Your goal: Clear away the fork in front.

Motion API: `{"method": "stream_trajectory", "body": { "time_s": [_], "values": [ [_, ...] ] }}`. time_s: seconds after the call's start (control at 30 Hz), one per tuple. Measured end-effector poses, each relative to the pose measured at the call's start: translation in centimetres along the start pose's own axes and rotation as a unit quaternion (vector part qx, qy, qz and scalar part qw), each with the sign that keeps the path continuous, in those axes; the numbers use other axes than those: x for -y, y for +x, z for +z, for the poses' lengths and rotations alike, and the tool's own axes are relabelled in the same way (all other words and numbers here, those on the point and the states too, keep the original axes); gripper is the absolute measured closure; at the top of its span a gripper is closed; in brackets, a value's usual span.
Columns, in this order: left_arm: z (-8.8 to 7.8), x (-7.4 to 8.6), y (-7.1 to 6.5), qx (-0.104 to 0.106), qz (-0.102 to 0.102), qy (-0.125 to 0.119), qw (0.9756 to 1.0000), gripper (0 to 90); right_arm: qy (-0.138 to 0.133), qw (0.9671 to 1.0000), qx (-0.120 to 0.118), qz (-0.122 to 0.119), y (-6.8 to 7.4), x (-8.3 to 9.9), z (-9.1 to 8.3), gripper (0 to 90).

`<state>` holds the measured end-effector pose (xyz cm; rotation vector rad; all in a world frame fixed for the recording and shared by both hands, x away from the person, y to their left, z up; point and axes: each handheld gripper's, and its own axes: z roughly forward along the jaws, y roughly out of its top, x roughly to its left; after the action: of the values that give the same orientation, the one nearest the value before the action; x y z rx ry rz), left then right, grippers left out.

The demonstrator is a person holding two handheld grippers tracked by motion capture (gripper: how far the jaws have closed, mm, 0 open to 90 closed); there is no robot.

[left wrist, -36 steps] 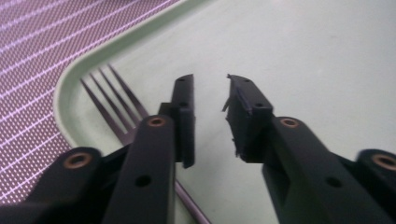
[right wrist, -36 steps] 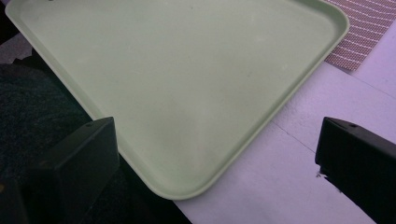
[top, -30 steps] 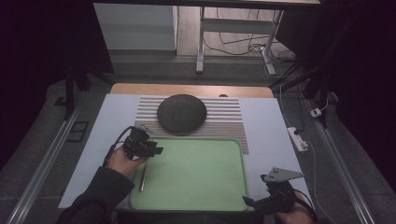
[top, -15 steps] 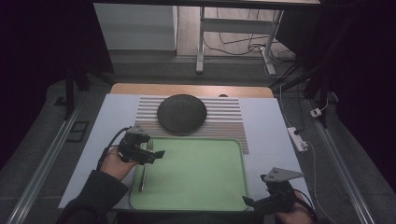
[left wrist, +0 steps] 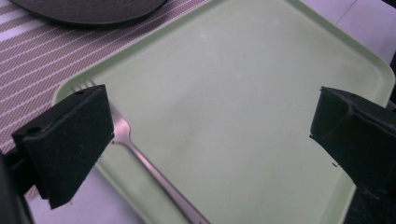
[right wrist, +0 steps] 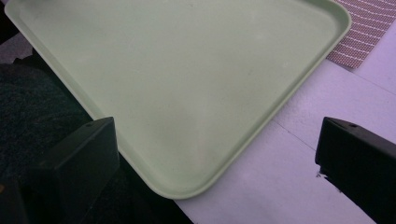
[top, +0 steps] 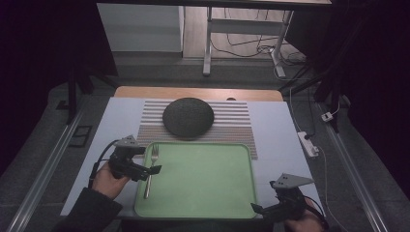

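jaws of the left tool [top: 145, 170] stand wide apart with nothing between them, seen from its own camera [left wrist: 205, 135] as two black blocks at either side. it hangs over the left edge of the green tray [top: 203, 193], held by the person's left hand [top: 107, 180]. a metal fork [top: 151, 170] lies along the tray's left side, tines toward the far end, its handle running back toward the near edge; in the left tool's own view the fork [left wrist: 140, 158] passes just beside the left-hand block, apart from it. the right tool [top: 270, 209] sits at the tray's near right corner, jaws likewise spread wide and holding nothing; its own camera [right wrist: 215, 154] looks across that corner of the tray [right wrist: 187, 93] and the pale table [right wrist: 289, 186]. beyond the tray a dark round plate [top: 188, 117] rests on a striped placemat [top: 232, 123], which the tray's far edge overlaps. a white power strip [top: 309, 144] lies at the table's right edge.
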<state>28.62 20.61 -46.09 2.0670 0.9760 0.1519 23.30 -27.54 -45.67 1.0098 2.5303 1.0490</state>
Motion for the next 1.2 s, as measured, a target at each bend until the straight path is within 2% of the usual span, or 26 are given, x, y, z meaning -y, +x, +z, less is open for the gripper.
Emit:
{"method": "stream_trajectory", "body": {
  "time_s": [0.5,0.87,1.2],
  "values": [
    [-4.2,3.8,-0.4,-0.005,-0.029,-0.033,0.9990,0.0,0.001,1.0000,0.001,0.002,0.0,0.0,0.0,0.0],
    [-6.6,6.4,-0.2,-0.009,-0.055,-0.047,0.9974,0.0,0.002,1.0000,0.002,0.002,0.0,0.0,0.0,0.0],
    [-8.2,8.4,-0.1,-0.024,-0.076,-0.054,0.9953,0.0,0.003,1.0000,0.004,0.004,0.0,0.0,0.0,0.0]
  ]
}}
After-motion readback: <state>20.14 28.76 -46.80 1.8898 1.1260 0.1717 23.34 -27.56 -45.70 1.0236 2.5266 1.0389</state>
